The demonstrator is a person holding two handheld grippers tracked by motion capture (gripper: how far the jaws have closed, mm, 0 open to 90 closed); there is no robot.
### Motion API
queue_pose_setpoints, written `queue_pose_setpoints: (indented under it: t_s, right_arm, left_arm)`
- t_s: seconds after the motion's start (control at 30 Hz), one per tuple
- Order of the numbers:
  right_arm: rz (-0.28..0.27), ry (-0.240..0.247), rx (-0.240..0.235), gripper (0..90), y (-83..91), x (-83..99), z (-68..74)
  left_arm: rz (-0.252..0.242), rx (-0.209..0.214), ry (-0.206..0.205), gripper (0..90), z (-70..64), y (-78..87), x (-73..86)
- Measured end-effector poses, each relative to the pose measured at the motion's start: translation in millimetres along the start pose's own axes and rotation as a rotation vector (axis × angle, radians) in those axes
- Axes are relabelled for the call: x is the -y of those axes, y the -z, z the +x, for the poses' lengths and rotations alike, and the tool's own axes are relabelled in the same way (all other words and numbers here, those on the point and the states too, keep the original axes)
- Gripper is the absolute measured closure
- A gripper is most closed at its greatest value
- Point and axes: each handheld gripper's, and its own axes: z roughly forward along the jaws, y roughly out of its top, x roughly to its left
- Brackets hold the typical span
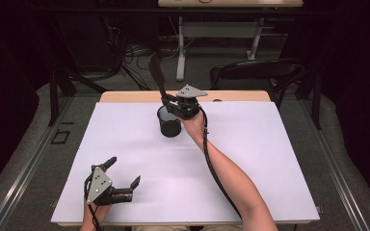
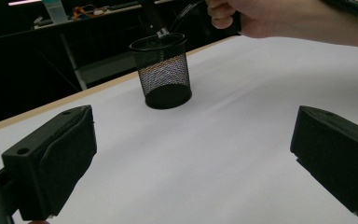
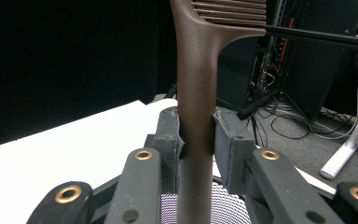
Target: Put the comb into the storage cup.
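A black mesh cup (image 1: 169,123) stands upright on the white table top, at the back middle; the left gripper view has the cup (image 2: 162,73) ahead of the jaws. My right gripper (image 1: 169,102) is above the cup's far rim, shut on the handle of a dark brown comb (image 1: 157,72) that rises up and back. In the right gripper view the comb (image 3: 196,93) stands upright between the pads, teeth at the top, its lower end over the mesh cup (image 3: 209,205). My left gripper (image 1: 124,173) rests near the front left, open, nothing between its jaws (image 2: 191,158).
The white sheet (image 1: 250,159) covers the table; a wooden edge (image 1: 130,96) shows at the back. A black chair (image 1: 255,72) stands behind the table at the right. Cables and table legs lie on the floor beyond.
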Motion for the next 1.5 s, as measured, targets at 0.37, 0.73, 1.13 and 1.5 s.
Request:
queue_pose_setpoints:
  t_s: [0.37, 0.73, 1.13, 1.5]
  right_arm:
    - [0.018, -0.007, 0.003, 72.9, -4.5, 7.5, -0.5]
    - [0.03, -0.007, 0.003, 72.8, -7.0, 11.3, 0.1]
    - [0.05, -0.009, 0.006, 72.8, -8.9, 19.4, 0.1]
    - [0.062, -0.015, 0.005, 72.8, -8.9, 23.6, -0.6]
  left_arm:
    - [0.001, -0.001, -0.001, 0.3, 0.3, 0.1, 0.1]
    - [0.001, 0.002, -0.001, 0.3, 0.2, 0.0, 0.2]
    - [-0.001, 0.001, 0.0, 0.3, 0.1, 0.3, 0.2]
    - [0.001, 0.001, -0.002, 0.3, 0.0, 0.2, 0.1]
